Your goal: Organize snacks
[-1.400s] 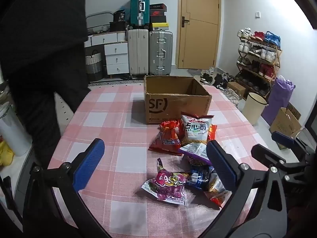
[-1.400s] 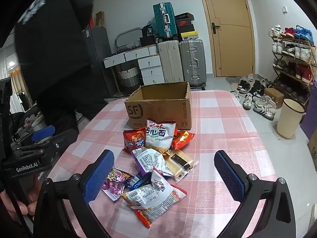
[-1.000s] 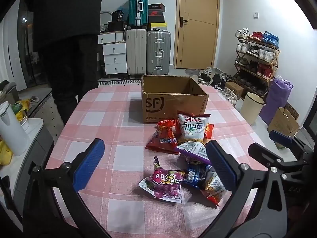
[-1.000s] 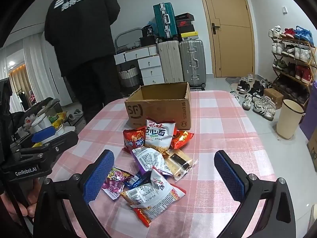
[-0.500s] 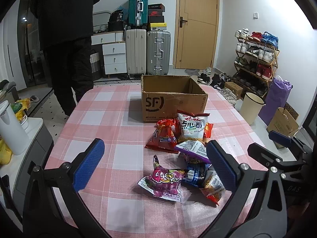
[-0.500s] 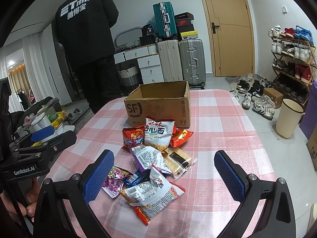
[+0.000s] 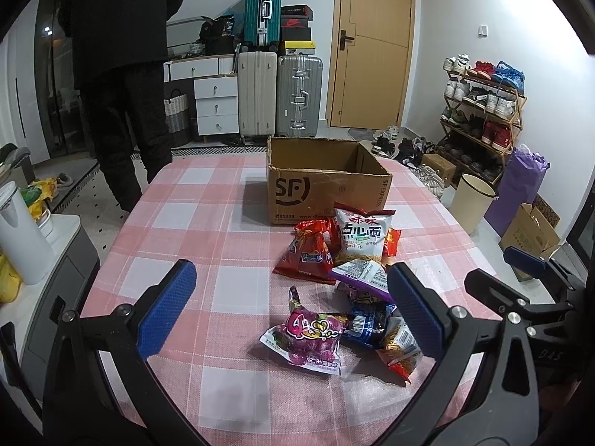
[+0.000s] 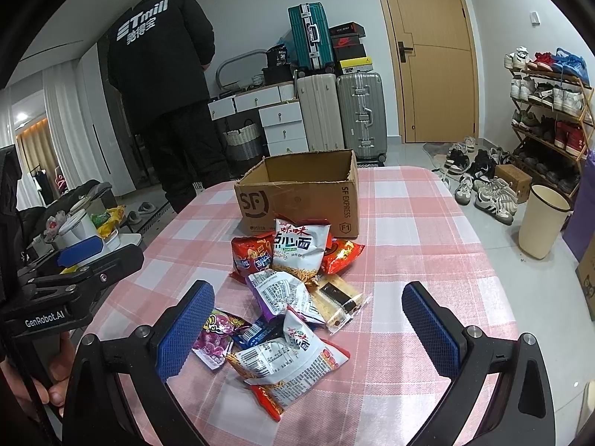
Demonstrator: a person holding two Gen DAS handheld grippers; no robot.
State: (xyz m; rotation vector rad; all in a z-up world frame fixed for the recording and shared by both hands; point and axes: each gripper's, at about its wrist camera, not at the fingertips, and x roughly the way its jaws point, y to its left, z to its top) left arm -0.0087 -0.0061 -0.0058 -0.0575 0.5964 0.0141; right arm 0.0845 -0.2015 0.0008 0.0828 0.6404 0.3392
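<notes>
A heap of crinkled foil snack packets (image 8: 293, 297) ran lengthwise from the worktop's (image 8: 409, 230) near edge to the open brown cardboard box (image 8: 301, 195). Left hand-held gripper (image 7: 293, 308) and right hand-held gripper (image 8: 308, 330) gaped wide, holding nothing.

pink-checked tablecloth (image 7: 208, 200), brown box (image 7: 327, 193) (purple packet (image 7: 312, 338))

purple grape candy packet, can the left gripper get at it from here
Probably yes: the purple grape candy packet lies flat at the pile's near edge, nothing on top, and the open left gripper hangs just before it.
</notes>
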